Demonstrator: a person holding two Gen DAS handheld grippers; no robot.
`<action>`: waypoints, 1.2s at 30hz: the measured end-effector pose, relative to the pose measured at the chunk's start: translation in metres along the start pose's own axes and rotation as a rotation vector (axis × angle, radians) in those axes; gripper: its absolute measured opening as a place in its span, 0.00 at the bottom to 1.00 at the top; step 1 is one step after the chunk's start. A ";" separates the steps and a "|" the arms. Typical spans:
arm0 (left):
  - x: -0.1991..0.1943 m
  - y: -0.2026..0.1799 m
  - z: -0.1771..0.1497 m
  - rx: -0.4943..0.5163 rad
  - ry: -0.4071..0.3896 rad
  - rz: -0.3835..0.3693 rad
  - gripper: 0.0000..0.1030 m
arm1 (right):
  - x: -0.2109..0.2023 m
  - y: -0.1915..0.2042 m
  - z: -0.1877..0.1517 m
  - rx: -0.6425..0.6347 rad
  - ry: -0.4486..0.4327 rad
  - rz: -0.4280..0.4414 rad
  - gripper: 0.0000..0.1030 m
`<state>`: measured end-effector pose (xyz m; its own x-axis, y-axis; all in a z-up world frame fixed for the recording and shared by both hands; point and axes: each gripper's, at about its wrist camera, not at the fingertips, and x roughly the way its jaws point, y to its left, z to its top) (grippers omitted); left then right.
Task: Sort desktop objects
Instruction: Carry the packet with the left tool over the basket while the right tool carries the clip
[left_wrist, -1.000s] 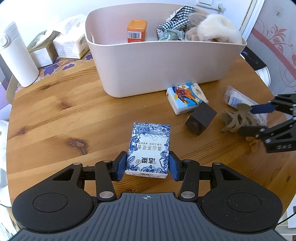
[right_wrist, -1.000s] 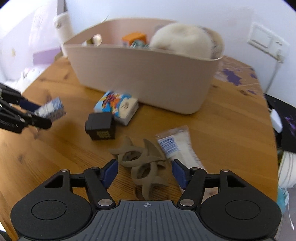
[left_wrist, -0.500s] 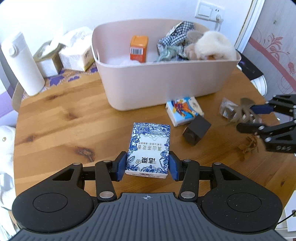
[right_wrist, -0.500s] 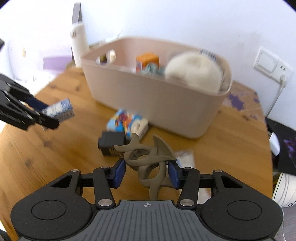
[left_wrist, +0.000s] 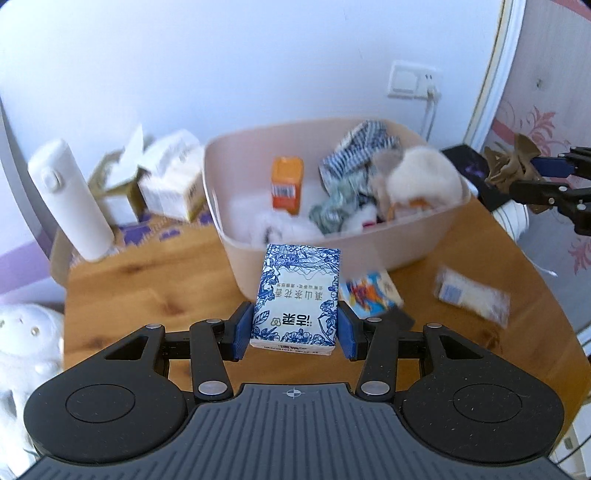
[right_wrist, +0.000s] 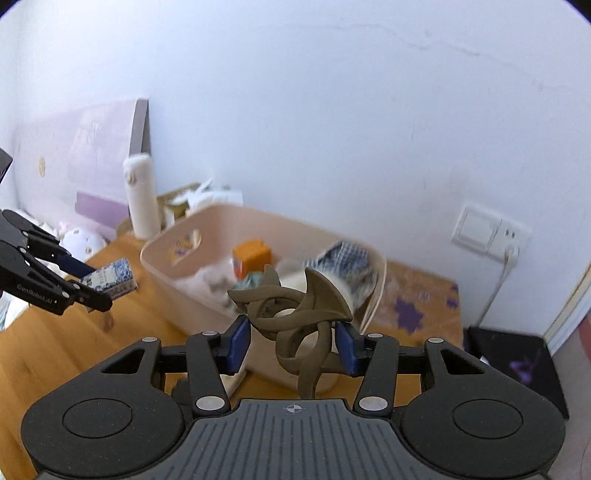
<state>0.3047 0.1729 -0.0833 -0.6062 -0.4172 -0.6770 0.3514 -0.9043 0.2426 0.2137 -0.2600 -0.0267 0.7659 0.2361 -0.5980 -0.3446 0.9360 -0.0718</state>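
The left gripper (left_wrist: 294, 330) is clamping a blue-and-white tissue pack (left_wrist: 297, 297) between its blue pads, holding it above the wooden table (left_wrist: 147, 295), near the pink bin (left_wrist: 424, 240). The right gripper (right_wrist: 293, 341) is gripping a brown hair claw (right_wrist: 295, 314) in mid-air, just before the bin's near wall.

Two black grippers show, the left gripper (left_wrist: 294, 329) and the right gripper (right_wrist: 294, 341), each with two blue-padded fingers (left_wrist: 242, 330). One round wooden tabletop (left_wrist: 147, 291) carries one pale pink plastic bin (left_wrist: 424, 236), one tall white flask (left_wrist: 70, 199), two white cardboard tissue boxes (left_wrist: 173, 188), one colourful cartoon-printed tissue pack (left_wrist: 371, 295) and one clear plastic packet (left_wrist: 472, 297). There is one blue-and-white floral tissue pack (left_wrist: 297, 295), one brown claw-shaped hair clip (right_wrist: 295, 314), and in the bin one orange box (left_wrist: 287, 184).
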 end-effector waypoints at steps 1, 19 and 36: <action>-0.001 0.001 0.004 0.002 -0.010 -0.001 0.46 | 0.000 -0.002 0.005 -0.005 -0.012 -0.001 0.45; 0.029 -0.012 0.082 0.025 -0.108 0.070 0.46 | 0.040 -0.047 0.063 -0.035 -0.092 0.024 0.46; 0.105 -0.015 0.096 -0.042 0.042 0.161 0.47 | 0.136 -0.041 0.064 -0.068 0.051 0.084 0.46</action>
<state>0.1669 0.1336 -0.0915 -0.5100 -0.5514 -0.6602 0.4715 -0.8212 0.3216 0.3666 -0.2501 -0.0542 0.7047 0.2981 -0.6439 -0.4439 0.8931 -0.0724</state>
